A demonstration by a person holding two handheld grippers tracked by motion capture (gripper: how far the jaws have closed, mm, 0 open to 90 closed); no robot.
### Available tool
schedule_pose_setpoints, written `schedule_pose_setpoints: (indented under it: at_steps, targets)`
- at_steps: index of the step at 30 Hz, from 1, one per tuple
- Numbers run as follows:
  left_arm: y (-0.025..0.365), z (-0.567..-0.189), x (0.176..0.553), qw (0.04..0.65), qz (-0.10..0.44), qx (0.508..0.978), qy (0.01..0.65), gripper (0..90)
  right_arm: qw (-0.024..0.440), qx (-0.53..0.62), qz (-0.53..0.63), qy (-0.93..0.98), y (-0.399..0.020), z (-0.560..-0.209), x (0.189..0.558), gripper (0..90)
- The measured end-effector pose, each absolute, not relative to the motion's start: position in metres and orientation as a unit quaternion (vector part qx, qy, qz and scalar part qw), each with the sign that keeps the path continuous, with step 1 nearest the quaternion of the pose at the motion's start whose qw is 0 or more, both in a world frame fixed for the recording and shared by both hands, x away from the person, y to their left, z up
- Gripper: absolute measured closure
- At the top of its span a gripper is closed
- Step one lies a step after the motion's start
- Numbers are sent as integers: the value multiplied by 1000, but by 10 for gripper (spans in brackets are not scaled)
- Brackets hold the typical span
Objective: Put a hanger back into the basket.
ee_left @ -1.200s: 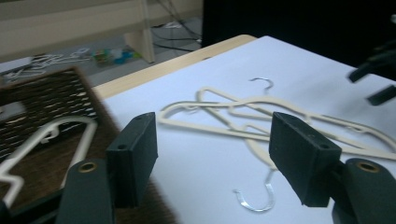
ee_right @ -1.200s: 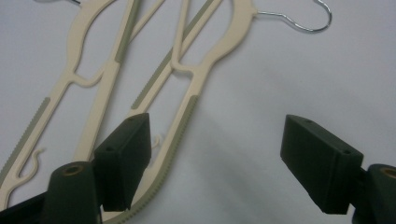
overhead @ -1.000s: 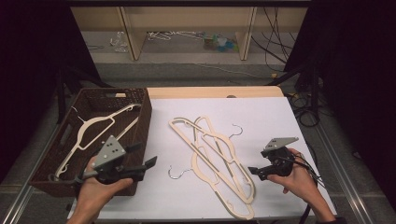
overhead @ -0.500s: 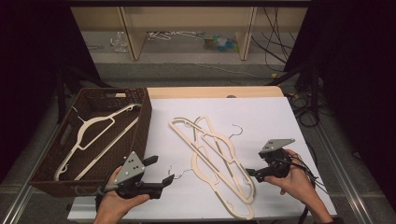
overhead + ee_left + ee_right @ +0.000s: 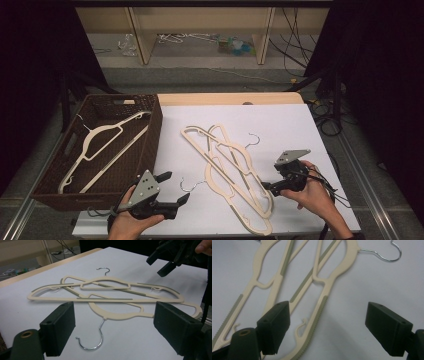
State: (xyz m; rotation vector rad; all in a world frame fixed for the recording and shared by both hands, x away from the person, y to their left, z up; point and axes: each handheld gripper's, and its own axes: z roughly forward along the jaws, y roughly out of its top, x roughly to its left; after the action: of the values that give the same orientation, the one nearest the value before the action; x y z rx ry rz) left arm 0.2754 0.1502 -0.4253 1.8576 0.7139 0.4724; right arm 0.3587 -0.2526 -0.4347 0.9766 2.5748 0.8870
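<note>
while both hands hold still near the front edge of the white table (image 5: 280, 125), two cream plastic hangers with silver wire hooks (image 5: 235, 170) lie crossed on it, flat, one on top of the other, between the two tools. the left tool (image 5: 172, 192) sits low at the front left of the table, just right of the brown woven basket (image 5: 150, 135). its jaws have just been opening and now stand wide apart with nothing between them. in the left tool view the nearer silver hook (image 5: 93, 340) lies on the bare white table between the jaws, apart from both. the right tool (image 5: 265, 187) is at the right side of the hangers, very close to the long edge of one. its jaws are wide open too, and in the right tool view a hanger arm (image 5: 317, 315) runs beside the left jaw without being pinched. there is open white table behind the hangers and to the right. one more cream hanger (image 5: 100, 145) lies inside the basket, leaning toward its right wall.
</note>
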Motion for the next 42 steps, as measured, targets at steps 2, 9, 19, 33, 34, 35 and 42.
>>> schedule_pose_setpoints:
  at_steps: [2, 9, 19, 33, 34, 35, 42]
  targets:
    - [150, -428, 276, 523, 193, 775, 297, 177, 123, 328, 297, 888, -250, -437, 359, 236]
    - [148, -431, 274, 518, 190, 780, 296, 177, 106, 324, 263, 902, -237, -445, 364, 324]
    - [145, -434, 275, 518, 178, 785, 290, 176, 82, 350, 228, 905, -223, -457, 383, 486]
    - [142, -436, 275, 512, 173, 791, 286, 178, 80, 341, 169, 921, -208, -460, 394, 632]
    - [142, -436, 275, 512, 173, 791, 286, 178, 81, 342, 165, 922, -206, -460, 394, 641]
    - [142, -436, 275, 512, 173, 791, 286, 179, 77, 346, 159, 921, -204, -459, 394, 652]
    - [142, -436, 274, 511, 174, 792, 285, 182, 75, 335, 151, 927, -201, -458, 396, 702]
